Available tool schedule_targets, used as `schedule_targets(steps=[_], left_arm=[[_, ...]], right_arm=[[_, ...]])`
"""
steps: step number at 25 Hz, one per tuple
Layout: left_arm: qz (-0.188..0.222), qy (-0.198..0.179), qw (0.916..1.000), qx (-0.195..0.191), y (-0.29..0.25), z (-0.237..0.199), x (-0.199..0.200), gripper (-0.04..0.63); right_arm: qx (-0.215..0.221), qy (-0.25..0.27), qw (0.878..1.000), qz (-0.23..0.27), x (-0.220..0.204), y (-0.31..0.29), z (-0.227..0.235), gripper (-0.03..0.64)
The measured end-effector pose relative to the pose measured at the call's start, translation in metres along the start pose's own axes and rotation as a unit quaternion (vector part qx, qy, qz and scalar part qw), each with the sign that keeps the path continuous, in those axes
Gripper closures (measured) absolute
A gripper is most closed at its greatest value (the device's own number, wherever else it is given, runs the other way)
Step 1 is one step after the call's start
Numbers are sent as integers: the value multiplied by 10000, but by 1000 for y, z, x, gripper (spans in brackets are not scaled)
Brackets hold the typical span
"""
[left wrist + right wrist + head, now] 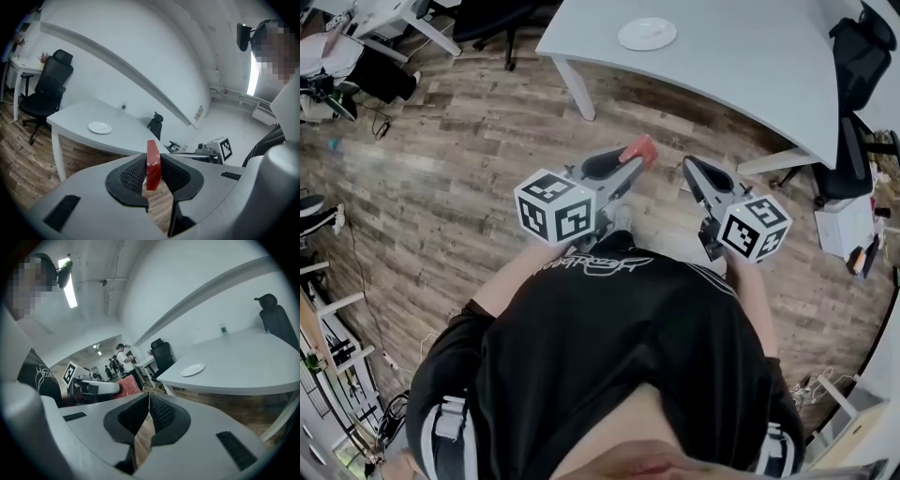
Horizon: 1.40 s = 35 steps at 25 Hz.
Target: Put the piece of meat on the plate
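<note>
the piece of meat (153,165) is a flat red, sitting between the black, cross-hatched pads (133,174) of the left gripper (153,159), whose shell is light grey. the right gripper (148,401) has the same grey shell and the same black textured pads. each carries a cube (555,206) of black-and-white square markers. the plate (647,34) is white on a pale grey-white worktop (750,66). the floor (459,178) is brown wood planks in mixed tones. the shirt (609,347) is black with white lettering.
</note>
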<state>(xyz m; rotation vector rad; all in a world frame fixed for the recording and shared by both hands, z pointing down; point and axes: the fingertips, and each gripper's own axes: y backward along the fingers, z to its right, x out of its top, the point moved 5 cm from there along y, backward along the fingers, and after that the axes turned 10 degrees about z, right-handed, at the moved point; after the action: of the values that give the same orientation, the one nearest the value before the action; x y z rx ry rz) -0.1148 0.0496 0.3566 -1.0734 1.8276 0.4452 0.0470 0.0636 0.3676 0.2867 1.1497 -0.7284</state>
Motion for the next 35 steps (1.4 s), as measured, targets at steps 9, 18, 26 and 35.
schedule_targets(steps=[9, 18, 26, 35], left_arm=[[25, -101, 9999, -115, -32, -72, 50, 503], [62, -251, 9995, -179, -48, -85, 67, 503], [85, -291, 9994, -135, -79, -97, 80, 503], [95, -163, 9998, 83, -144, -133, 107, 503]], right_arm=[[-97, 76, 9999, 83, 32, -76, 31, 606], [-171, 142, 9995, 234, 44, -89, 45, 606], [-111, 210, 9995, 230, 61, -99, 74, 606], [72, 94, 9999, 48, 92, -141, 141, 606]])
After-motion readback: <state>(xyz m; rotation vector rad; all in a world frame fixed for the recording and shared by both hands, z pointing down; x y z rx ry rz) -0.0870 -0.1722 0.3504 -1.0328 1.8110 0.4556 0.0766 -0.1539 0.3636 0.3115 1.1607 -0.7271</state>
